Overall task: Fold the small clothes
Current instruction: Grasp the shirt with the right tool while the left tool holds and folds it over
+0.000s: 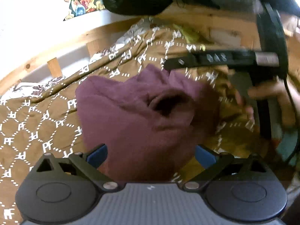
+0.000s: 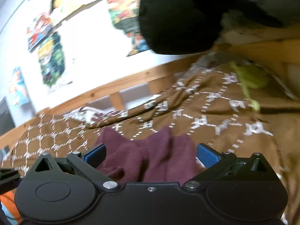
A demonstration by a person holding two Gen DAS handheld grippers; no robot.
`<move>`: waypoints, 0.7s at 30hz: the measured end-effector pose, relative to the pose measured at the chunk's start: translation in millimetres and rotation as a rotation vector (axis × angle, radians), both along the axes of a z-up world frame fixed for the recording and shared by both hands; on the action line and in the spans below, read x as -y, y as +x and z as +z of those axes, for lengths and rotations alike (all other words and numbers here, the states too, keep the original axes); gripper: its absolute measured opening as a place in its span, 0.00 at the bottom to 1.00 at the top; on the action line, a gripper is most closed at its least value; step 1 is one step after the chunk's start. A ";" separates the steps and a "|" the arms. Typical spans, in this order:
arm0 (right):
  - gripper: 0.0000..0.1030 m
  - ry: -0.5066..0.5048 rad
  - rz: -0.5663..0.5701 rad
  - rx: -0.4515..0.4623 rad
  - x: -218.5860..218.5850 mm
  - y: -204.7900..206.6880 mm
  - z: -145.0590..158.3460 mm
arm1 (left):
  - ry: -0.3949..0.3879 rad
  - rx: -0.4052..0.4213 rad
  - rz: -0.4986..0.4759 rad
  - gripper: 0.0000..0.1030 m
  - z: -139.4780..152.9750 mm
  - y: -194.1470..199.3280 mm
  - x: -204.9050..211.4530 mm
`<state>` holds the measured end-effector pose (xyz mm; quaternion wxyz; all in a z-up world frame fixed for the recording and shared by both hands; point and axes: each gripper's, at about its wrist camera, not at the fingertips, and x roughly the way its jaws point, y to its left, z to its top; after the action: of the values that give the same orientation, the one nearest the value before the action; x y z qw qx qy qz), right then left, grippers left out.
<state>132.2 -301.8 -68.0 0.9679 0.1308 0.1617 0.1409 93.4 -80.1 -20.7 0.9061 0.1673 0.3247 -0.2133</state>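
Brown patterned bedspread [image 1: 28, 127] bears a maroon garment [image 1: 135, 120]; both grippers released, only right view shows posters [image 2: 50, 60].

Maroon garment [image 1: 135, 116] on brown bedspread [image 1: 28, 127].

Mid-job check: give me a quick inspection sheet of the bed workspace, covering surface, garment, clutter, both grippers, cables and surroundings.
Surface: brown quilted bedspread with white dotted PF pattern, rumpled toward the far side.
Job's things: maroon knit garment, bunched with a dark opening in its middle, not flat.
Clutter: yellow-green cloth item at the far end of the bedspread; black bulky fabric mass above it.
Grippers: left gripper open, blue pads apart over the garment, nothing pinched; right gripper open, garment ahead between the fingers, not clamped.
Cables: black cable beside the right gripper's body, blurred.
Surroundings: wooden bed rail; white wall with colourful posters.
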 end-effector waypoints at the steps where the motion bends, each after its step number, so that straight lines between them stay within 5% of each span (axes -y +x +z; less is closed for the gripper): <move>1: 0.99 -0.019 0.026 0.006 -5.8 5.2 0.7 | 0.025 -0.001 0.002 0.98 -2.8 0.2 1.4; 3: 0.96 -0.036 0.088 0.006 -15.4 16.9 1.2 | 0.048 -0.007 0.001 0.97 -6.5 0.2 1.8; 9: 0.59 -0.033 0.181 -0.087 -31.6 45.1 -7.6 | 0.054 -0.045 -0.004 0.69 -13.9 4.8 -1.7; 14: 0.45 0.004 0.165 -0.188 -25.5 52.3 -23.3 | 0.073 -0.029 -0.014 0.38 -19.4 6.9 -0.8; 17: 0.21 0.076 0.151 -0.225 -18.0 54.0 -29.0 | 0.087 -0.007 -0.030 0.24 -21.3 3.8 0.7; 21: 0.07 0.075 0.141 -0.194 -18.8 47.6 -26.3 | 0.057 0.004 -0.025 0.15 -17.3 2.9 1.5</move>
<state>179.8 -283.0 -94.3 0.9299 0.1684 0.2580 0.2010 96.3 -81.6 -38.0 0.8989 0.1978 0.3267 -0.2148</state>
